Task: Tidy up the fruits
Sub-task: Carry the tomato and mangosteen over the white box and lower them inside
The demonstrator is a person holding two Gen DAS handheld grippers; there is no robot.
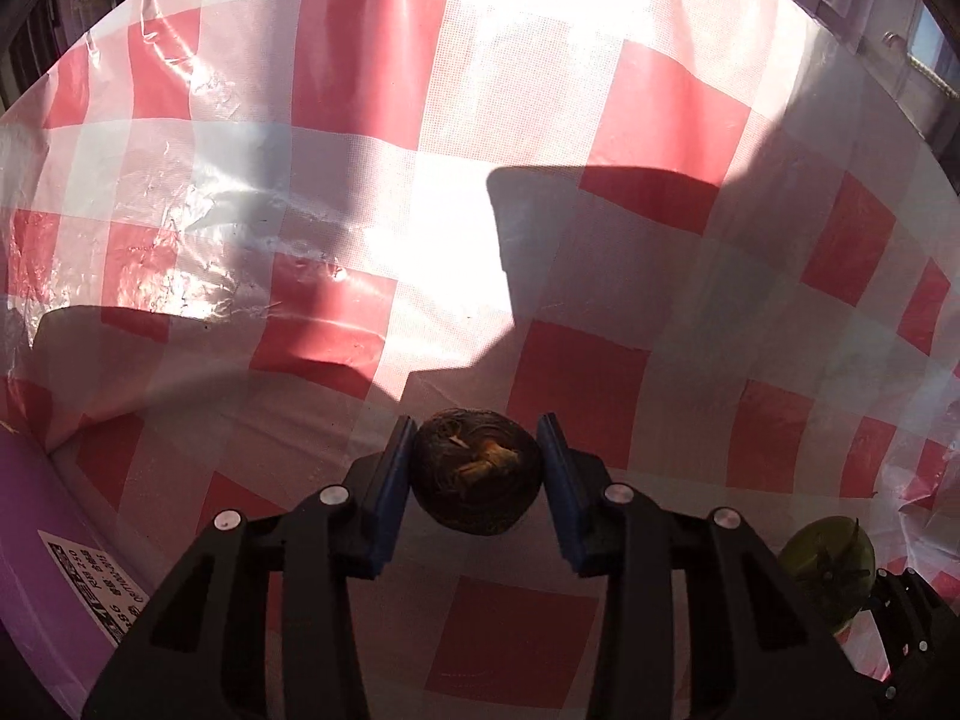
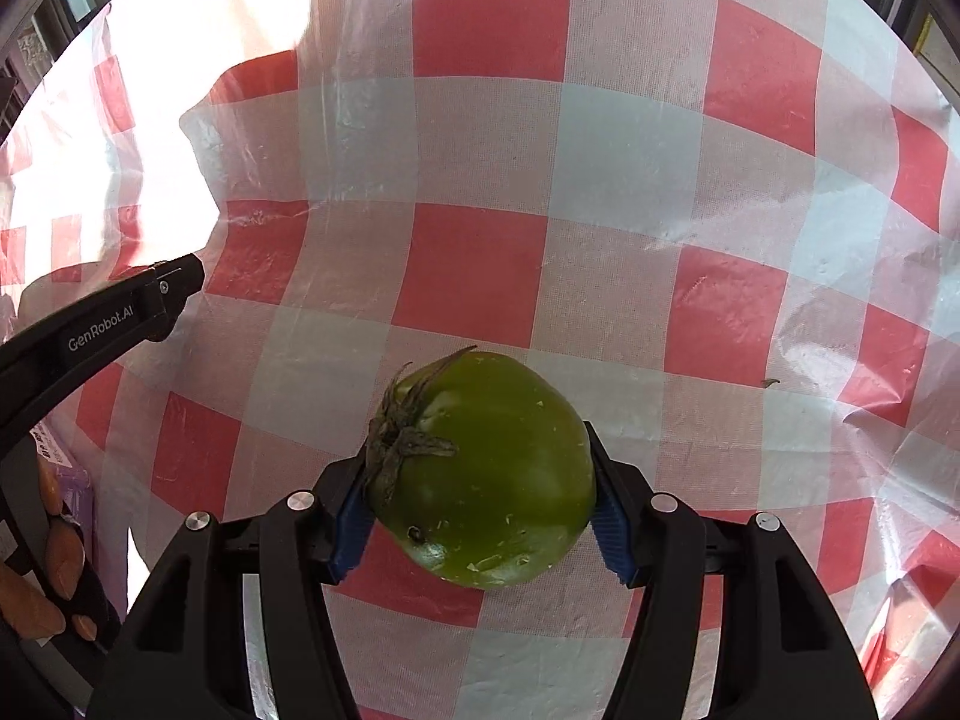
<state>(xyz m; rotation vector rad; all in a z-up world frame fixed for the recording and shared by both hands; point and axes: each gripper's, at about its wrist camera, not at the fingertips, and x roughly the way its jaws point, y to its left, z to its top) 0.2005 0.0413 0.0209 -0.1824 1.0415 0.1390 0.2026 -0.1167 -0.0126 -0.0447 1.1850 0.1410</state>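
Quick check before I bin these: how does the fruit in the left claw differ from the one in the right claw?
The left claw holds a dark brown fruit, round and rough-looking; the right claw holds a green fruit, smooth and glossy. The green fruit carries a dried stalk with leaves; the brown fruit shows only an orange patch. The green one fills its claw wider than the brown one. Both are clamped between blue pads above the red-checked cloth.

A small, dark brown, rough-skinned round fruit (image 1: pixel 477 474) is sitting pinched between two blue pads. A glossy green tomato (image 2: pixel 486 471), dried stem pointing left, is sitting clamped likewise above the checkered cloth.
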